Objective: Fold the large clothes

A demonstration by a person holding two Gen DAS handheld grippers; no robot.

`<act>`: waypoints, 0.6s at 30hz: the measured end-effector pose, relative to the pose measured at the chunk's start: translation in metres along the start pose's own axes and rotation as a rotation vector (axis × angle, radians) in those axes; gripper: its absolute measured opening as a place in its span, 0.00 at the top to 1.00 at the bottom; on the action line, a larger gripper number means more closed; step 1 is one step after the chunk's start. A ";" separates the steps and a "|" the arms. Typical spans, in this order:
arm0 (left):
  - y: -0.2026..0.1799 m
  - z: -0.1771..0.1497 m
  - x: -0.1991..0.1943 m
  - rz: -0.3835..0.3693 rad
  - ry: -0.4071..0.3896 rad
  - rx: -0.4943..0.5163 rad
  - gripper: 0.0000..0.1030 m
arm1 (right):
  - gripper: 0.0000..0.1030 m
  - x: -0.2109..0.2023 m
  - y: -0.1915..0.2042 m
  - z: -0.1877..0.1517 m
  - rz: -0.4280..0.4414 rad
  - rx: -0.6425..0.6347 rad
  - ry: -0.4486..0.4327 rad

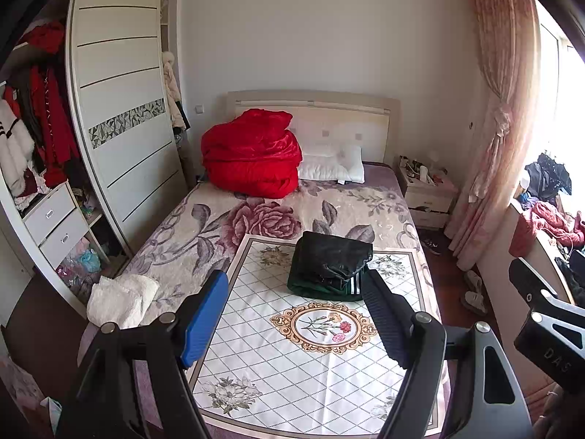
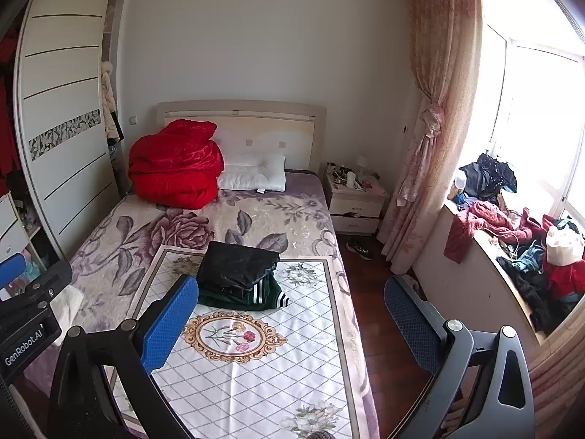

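Note:
A small stack of folded clothes lies on the white patterned cloth [image 1: 292, 358] spread over the bed: a black garment [image 1: 332, 254] on top of a dark green one with white stripes [image 1: 321, 289]. The same black garment [image 2: 237, 263] and green one [image 2: 256, 298] show in the right wrist view. My left gripper [image 1: 296, 307] hovers above the cloth short of the stack, open, nothing between its blue pads. My right gripper [image 2: 292, 314] is also open and empty, held above the bed's right edge. The right gripper's body [image 1: 548, 314] shows at the left view's right edge.
A red quilt [image 1: 252, 153] and white pillow [image 1: 332, 164] lie at the bed's head. A white towel [image 1: 120, 298] sits at the bed's left edge. A wardrobe [image 1: 120, 117] stands left, a nightstand [image 2: 354, 197] right. Heaped clothes [image 2: 530, 241] cover the window ledge. Shoes [image 1: 475, 292] lie on the floor.

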State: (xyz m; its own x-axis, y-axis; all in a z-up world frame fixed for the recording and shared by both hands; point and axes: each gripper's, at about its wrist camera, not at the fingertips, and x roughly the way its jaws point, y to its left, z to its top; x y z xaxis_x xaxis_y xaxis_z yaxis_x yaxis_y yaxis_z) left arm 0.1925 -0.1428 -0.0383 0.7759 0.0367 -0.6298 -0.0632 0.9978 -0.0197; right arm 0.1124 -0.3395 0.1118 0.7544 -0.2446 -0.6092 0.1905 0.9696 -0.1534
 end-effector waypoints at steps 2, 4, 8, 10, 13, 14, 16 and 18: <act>-0.001 0.002 -0.001 -0.002 0.000 -0.002 0.29 | 0.00 -0.001 -0.001 -0.001 -0.002 0.001 0.001; 0.000 0.002 -0.001 0.000 -0.001 0.001 0.29 | 0.00 -0.003 -0.001 -0.001 -0.002 0.004 -0.003; -0.003 0.005 -0.003 -0.001 -0.005 0.004 0.29 | 0.00 0.001 0.003 0.005 0.004 -0.008 -0.013; -0.004 0.007 -0.004 -0.001 -0.008 0.002 0.29 | 0.00 0.001 0.001 0.006 0.004 -0.009 -0.017; -0.006 0.009 -0.005 0.002 -0.012 0.001 0.29 | 0.00 0.003 0.001 0.008 0.006 -0.012 -0.019; -0.007 0.010 -0.006 0.004 -0.013 0.001 0.29 | 0.00 0.002 0.002 0.006 0.007 -0.011 -0.018; -0.006 0.007 -0.007 0.003 -0.013 -0.002 0.29 | 0.00 0.002 0.002 0.007 0.006 -0.011 -0.019; -0.005 0.007 -0.007 0.005 -0.016 0.000 0.29 | 0.00 0.002 0.001 0.006 0.009 -0.011 -0.018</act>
State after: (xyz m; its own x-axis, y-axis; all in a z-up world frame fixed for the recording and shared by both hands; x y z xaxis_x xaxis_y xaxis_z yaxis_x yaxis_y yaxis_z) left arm 0.1920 -0.1480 -0.0281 0.7853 0.0425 -0.6177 -0.0670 0.9976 -0.0165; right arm 0.1184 -0.3386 0.1152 0.7673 -0.2357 -0.5964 0.1766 0.9717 -0.1569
